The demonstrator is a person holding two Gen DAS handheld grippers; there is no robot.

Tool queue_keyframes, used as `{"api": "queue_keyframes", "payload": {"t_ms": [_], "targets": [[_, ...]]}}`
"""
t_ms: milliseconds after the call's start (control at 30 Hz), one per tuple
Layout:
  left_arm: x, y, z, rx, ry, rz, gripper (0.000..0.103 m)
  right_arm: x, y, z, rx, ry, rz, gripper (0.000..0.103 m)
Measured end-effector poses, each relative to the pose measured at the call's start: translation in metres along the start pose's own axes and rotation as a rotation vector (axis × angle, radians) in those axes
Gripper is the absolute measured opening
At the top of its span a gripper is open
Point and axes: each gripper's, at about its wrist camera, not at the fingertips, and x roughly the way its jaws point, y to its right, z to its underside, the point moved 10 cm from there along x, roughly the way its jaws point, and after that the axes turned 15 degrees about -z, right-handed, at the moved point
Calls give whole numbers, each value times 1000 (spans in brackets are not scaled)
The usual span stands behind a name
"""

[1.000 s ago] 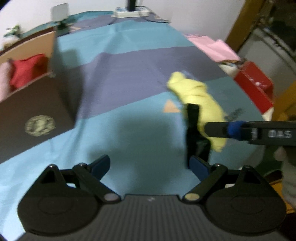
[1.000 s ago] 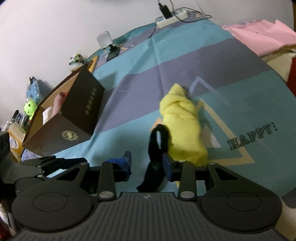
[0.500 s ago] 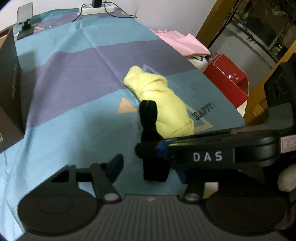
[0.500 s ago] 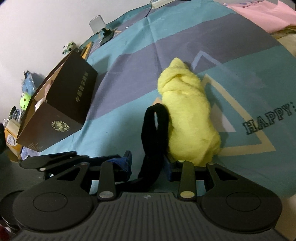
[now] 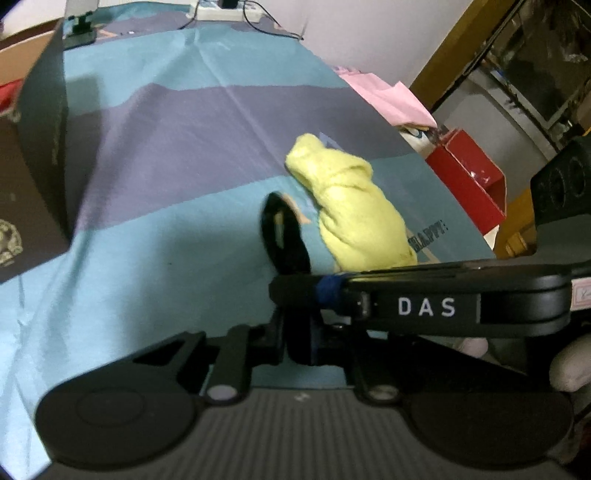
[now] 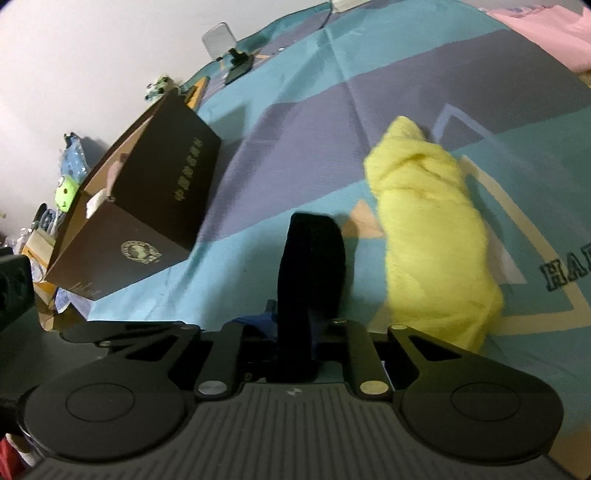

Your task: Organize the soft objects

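A black fabric band (image 5: pixel 284 240) stands up in a loop above the blue patterned cloth (image 5: pixel 166 177). My left gripper (image 5: pixel 295 347) is shut on its lower end. My right gripper (image 6: pixel 295 332) is also shut on the band (image 6: pixel 312 266), and its body crosses the left wrist view (image 5: pixel 424 306) just above my left fingers. A rolled yellow towel (image 5: pixel 351 218) lies on the cloth right of the band, also in the right wrist view (image 6: pixel 432 236). A dark brown open box (image 6: pixel 147 214) holding soft items stands to the left.
A red box (image 5: pixel 469 177) and pink fabric (image 5: pixel 384 96) lie off the cloth's right edge. A power strip (image 5: pixel 225 13) and a small phone stand (image 5: pixel 79 22) sit at the far end. Toys and clutter (image 6: pixel 66 184) lie behind the brown box.
My left gripper has closed on the black band that the right gripper held. Both grippers have lifted and shifted left, so the band now stands clear of the yellow towel.
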Motion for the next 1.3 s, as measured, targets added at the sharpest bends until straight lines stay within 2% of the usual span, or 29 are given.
{"api": "queue_keyframes", "payload": {"t_ms": [133, 433, 900, 1167, 1300], "targets": [[-11, -10, -2, -12, 26, -12, 7, 5, -15, -4, 6, 2, -55, 0], [-71, -35, -22, -3, 181, -45, 7, 8, -74, -31, -57, 41, -195, 0], [-173, -111, -71, -51, 431, -70, 7, 22, -184, -86, -168, 140, -391, 0], [-195, -174, -97, -104, 519, -133, 7, 63, -232, -116, -267, 176, -413, 0], [-176, -212, -99, -152, 476, -171, 7, 96, -233, -120, -306, 169, -338, 0]]}}
